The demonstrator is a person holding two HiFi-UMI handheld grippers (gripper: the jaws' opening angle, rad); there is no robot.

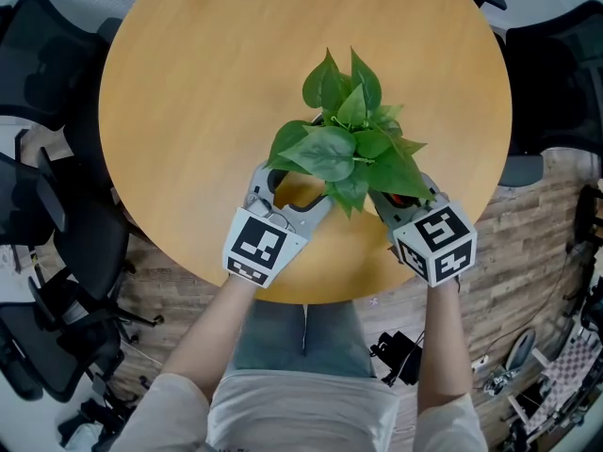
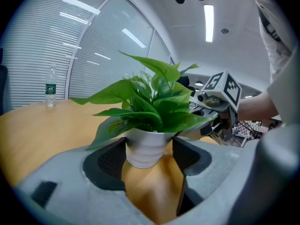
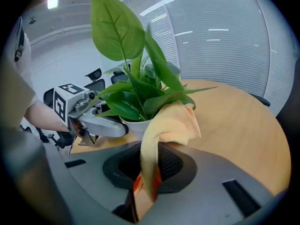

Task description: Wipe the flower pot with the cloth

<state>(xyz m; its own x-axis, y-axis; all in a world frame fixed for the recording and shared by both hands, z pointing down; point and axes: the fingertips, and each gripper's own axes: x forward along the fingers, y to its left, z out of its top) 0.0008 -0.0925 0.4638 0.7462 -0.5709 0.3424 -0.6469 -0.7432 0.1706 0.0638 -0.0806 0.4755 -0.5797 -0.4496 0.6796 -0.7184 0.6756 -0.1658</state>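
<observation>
**Item one: the hold.** You are clamping the small white ribbed flower pot (image 2: pixel 144 149) in the left gripper (image 2: pixel 149 159). Its dark textured pads (image 2: pixel 111 161) are bearing on the pot's two flanks just under the rim. The pot is standing upright near your edge of the round light-wood table (image 1: pixel 179 111). Judged purpose: you are steadying it so that it does not slide or tip under the wipe.

**Item two: the wiping tool.** You are pinching the soft peach-coloured cloth (image 3: pixel 171 123) in the right gripper (image 3: pixel 149 168), with the jaws pressed together on its lower fold. The free end is rising past the jaw tips and reaching the side of the pot that faces this gripper. Contact looks likely, but foliage is hiding the exact spot.

**Item three: obstructions.**
- The plant's broad green leaves (image 1: pixel 344 144) are overhanging the pot all round. They are hiding it from the head view and crowding down over the cloth.
- The left jaws are covering two flanks, so the cloth is reaching only the exposed faces. In my judgement you will need to re-grip to finish the circuit.

**Item four: surroundings.**
- A clear plastic water bottle (image 2: pixel 50 88) is standing at the far edge, well apart.
- Black office chairs (image 1: pixel 57 243) are ringing the table and are not interfering.
</observation>
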